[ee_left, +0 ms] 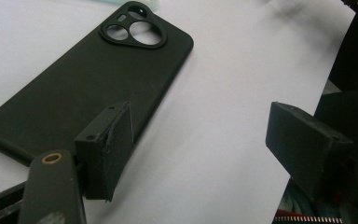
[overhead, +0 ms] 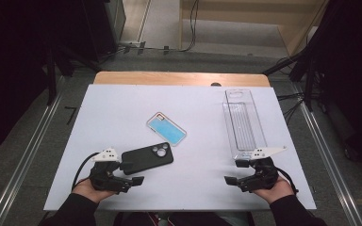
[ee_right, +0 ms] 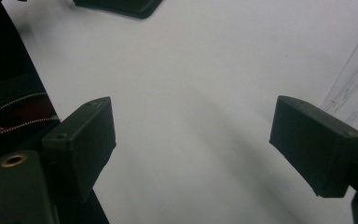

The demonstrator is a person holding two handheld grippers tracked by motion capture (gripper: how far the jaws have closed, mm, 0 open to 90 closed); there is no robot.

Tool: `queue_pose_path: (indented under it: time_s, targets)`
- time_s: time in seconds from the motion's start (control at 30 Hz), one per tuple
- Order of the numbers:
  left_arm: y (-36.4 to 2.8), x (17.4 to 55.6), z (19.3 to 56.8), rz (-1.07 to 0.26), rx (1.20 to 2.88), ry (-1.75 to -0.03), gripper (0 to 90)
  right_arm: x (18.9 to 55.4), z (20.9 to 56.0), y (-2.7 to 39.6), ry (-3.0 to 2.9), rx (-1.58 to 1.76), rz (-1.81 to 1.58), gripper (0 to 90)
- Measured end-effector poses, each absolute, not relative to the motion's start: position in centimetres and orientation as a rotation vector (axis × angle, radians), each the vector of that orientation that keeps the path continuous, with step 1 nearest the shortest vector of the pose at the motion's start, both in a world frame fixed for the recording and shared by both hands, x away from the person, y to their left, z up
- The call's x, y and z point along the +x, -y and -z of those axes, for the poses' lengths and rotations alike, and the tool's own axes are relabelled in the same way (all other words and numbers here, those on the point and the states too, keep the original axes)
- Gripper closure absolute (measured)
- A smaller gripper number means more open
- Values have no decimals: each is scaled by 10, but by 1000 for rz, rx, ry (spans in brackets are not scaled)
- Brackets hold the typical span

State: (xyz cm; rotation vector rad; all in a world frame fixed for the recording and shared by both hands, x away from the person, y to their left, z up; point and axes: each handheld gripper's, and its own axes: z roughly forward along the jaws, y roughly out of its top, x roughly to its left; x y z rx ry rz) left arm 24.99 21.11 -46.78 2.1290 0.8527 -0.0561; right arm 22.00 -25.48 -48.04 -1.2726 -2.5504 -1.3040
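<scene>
A black phone case (overhead: 147, 158) lies flat on the white table top (overhead: 122, 108), camera cutout up, just right of my left gripper (overhead: 133, 173). In the left gripper view the black phone case (ee_left: 88, 79) lies ahead and to the left, and the left gripper (ee_left: 200, 140) stands open over bare table. A phone with a light blue back in a clear case (overhead: 166, 128) lies near the middle. A clear plastic tray (overhead: 243, 123) lies lengthwise at the right. My right gripper (overhead: 232, 172) sits open at the tray's near end, and the right gripper (ee_right: 193, 140) has nothing between its jaws.
The white top's near edge runs just below both hands. A wooden strip (overhead: 181, 78) shows at the far edge of the table. Metal rails (overhead: 23, 160) run along both sides of the table, with cables on the floor beyond.
</scene>
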Motion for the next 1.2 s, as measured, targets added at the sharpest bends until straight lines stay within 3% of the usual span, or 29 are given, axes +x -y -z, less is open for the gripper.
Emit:
queue_pose_path:
  time_s: [1.2]
  targets:
    - [-212,249,466,49,2116,-843,234,219,474,249,2560,-1282,1324,124]
